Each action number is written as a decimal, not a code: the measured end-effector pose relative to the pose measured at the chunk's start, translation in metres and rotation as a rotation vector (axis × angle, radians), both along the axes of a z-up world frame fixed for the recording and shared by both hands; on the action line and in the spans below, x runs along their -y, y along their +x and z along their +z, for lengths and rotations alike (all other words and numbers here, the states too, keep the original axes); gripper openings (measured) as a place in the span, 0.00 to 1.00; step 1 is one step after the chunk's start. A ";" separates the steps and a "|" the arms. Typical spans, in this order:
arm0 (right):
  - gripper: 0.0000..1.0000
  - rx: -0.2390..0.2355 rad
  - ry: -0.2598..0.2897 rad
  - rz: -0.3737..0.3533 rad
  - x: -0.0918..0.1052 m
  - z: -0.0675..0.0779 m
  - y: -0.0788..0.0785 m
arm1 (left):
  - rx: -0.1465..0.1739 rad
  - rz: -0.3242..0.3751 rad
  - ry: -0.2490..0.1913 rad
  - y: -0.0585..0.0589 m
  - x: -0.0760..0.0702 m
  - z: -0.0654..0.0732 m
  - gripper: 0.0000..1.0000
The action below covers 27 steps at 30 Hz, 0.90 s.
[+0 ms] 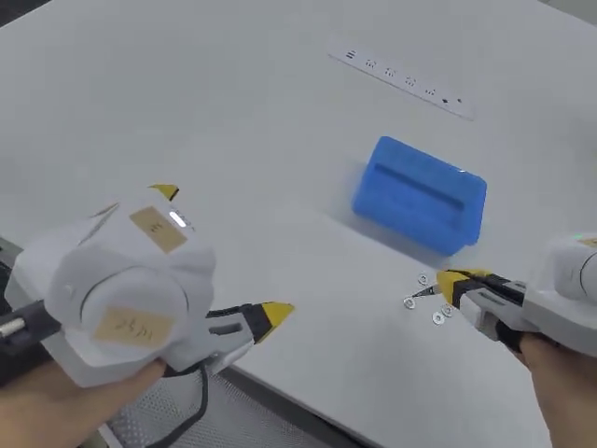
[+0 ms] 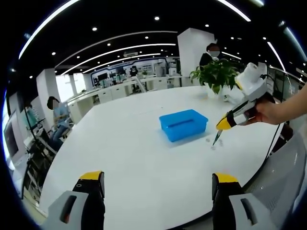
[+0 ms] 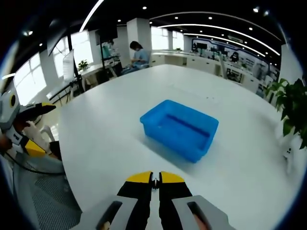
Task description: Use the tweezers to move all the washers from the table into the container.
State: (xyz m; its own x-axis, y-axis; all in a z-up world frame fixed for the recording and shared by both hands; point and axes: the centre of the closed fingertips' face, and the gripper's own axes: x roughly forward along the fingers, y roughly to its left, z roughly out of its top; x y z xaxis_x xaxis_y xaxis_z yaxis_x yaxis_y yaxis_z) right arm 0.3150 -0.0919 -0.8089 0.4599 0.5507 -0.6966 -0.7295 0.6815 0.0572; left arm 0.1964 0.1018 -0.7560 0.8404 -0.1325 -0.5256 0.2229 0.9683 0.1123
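A big white table [image 2: 134, 143] sits in a bright room with long ceiling lights [image 3: 90, 16], windows [image 3: 79, 50] and a green plant [image 2: 216, 74].

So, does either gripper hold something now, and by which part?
The right gripper holds the tweezers by their rear end; the tips point at the washers. The left gripper is open and holds nothing.

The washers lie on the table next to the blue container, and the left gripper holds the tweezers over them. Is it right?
No: the right gripper holds the tweezers, as the left gripper view shows. The washers do lie on the table next to the blue container.
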 end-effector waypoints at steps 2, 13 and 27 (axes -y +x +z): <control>0.01 -0.011 0.001 -0.001 0.000 -0.003 -0.001 | -0.002 0.002 0.000 0.000 -0.001 -0.001 0.96; 0.01 -0.008 -0.043 0.012 0.003 -0.010 0.000 | -0.011 0.007 0.006 -0.002 -0.004 -0.006 0.95; 0.00 0.031 -0.039 0.007 -0.006 -0.006 0.007 | -0.020 0.008 0.013 -0.001 -0.004 -0.010 0.95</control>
State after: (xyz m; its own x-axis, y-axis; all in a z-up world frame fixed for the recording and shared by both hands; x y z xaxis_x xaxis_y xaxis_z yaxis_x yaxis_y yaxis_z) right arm 0.3220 -0.0856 -0.8150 0.4778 0.5265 -0.7032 -0.7350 0.6780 0.0083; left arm 0.1951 0.1059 -0.7657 0.8305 -0.1186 -0.5442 0.2176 0.9685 0.1209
